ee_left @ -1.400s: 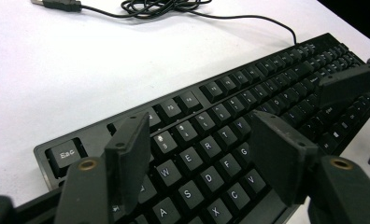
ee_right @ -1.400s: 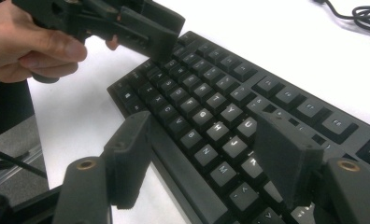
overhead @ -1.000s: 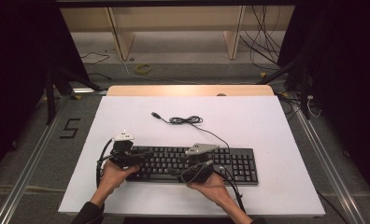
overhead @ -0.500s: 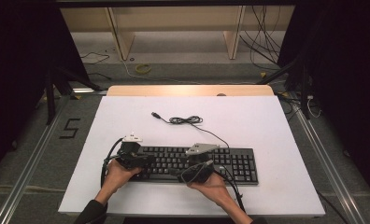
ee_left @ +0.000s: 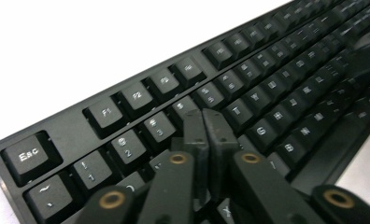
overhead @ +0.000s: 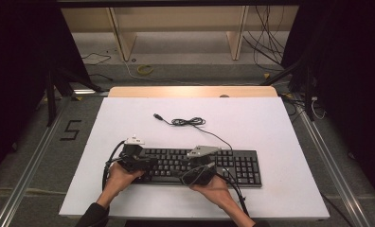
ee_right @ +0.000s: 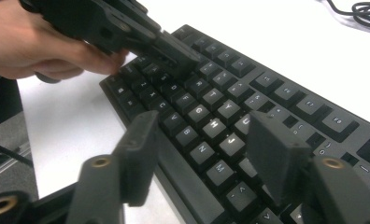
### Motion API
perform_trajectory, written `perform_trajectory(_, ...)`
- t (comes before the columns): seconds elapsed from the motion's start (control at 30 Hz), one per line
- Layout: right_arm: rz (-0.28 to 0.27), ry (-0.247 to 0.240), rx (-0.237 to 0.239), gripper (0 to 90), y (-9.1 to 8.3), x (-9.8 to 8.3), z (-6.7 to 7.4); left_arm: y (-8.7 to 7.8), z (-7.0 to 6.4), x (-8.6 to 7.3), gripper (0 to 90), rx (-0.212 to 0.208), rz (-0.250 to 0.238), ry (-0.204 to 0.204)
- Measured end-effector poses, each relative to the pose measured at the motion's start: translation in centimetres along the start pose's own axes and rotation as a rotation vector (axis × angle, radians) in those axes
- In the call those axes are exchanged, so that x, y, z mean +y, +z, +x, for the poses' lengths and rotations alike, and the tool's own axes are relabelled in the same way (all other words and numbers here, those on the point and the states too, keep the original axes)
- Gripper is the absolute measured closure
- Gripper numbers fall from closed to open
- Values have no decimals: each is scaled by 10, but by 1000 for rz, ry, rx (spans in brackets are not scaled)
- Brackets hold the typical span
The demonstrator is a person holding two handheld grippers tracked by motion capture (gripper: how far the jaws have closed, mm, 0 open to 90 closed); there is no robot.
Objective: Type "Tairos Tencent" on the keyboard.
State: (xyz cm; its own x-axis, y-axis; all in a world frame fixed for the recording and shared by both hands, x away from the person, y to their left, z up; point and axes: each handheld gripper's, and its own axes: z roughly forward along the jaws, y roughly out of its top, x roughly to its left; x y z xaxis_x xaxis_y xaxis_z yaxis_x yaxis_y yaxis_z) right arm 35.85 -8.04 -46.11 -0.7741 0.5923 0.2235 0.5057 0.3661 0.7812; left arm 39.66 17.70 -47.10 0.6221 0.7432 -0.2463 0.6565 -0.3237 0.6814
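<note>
While your left gripper [ee_left: 206,135] has its jaws closed together, tips down on the upper letter row near E and R, your right gripper [ee_right: 206,154] hovers with its jaws apart and just closing, nothing between them, above the home row. By my judgement the typing is underway with no end visible. The keyboard [overhead: 200,165] lies near the table [overhead: 271,118] front edge; its cable [overhead: 188,122] lies behind, with open room there and to the sides.
</note>
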Motion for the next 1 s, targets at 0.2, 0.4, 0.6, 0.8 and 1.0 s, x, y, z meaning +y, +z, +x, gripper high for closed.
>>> perform_trajectory(0.2, 19, -6, -12, 587, 4, -1, -1, -11, -1, 1, 782, -8, -41, -14)
perform_trajectory(0.4, 33, -20, -14, 704, 9, -2, 1, -20, 0, -1, 658, -26, -76, -34)
perform_trajectory(0.6, 45, -27, -16, 810, 14, -2, 1, -27, -1, -4, 514, -34, -106, -53)
perform_trajectory(0.8, 63, -40, -18, 886, 21, -2, 3, -31, -4, -6, 456, -53, -139, -56)
perform_trajectory(1.0, 77, -41, -25, 900, 25, -2, 2, -33, -6, -8, 424, -62, -149, -53)
